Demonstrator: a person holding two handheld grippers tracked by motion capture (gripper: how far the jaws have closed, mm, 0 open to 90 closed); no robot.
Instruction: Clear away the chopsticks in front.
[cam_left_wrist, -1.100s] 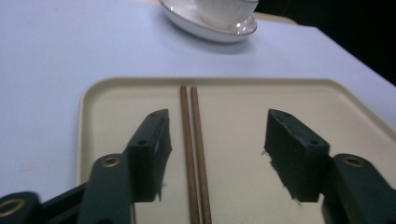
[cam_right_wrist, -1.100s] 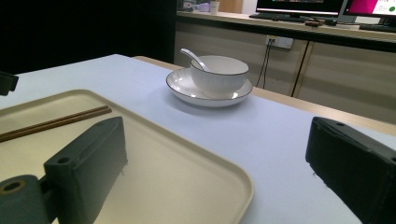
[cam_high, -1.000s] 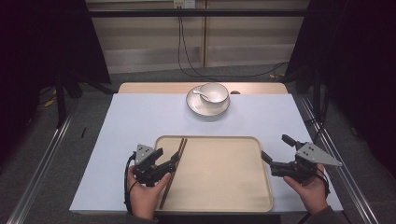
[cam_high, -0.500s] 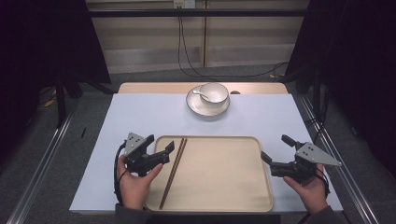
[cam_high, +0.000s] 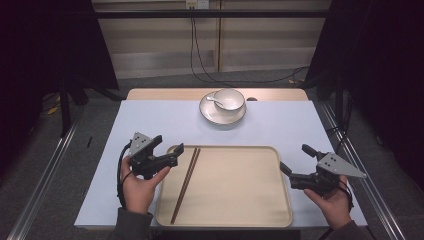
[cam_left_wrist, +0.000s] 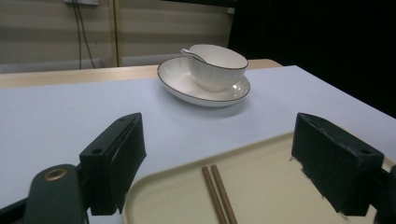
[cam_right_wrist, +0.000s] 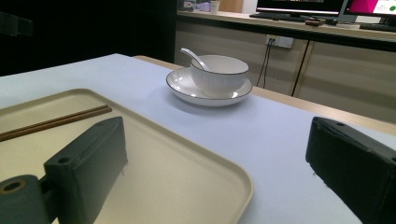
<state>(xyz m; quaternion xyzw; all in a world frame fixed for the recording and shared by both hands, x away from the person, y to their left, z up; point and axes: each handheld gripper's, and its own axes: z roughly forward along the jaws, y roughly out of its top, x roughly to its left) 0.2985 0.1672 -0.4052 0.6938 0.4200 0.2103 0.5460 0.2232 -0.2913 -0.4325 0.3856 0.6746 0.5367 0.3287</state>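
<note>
Chopsticks (cam_high: 186, 183): one pair, dark brown wood, slender and straight, lying side by side and touching along their length. Position: flat on the left part of the tray (cam_high: 240, 200), running slantwise from near its far edge toward its near left corner.

Tray: beige, rectangular, rounded corners, low raised rim; rests on the pale blue desk (cam_high: 165, 122) at its near edge.

Left tongs (cam_high: 170, 154): just beside the far ends of the chopsticks, over the tray's left rim; jaws have just been opening and stand spread, nothing between them.

Right tongs (cam_high: 285, 169): at the tray's right rim, jaws spread, gripping nothing.

Bowl (cam_high: 229, 99): white, ribbed, holding a white spoon (cam_high: 215, 99); stands on a white plate (cam_high: 210, 113) at the desk's far side, well apart from the tray.
</note>
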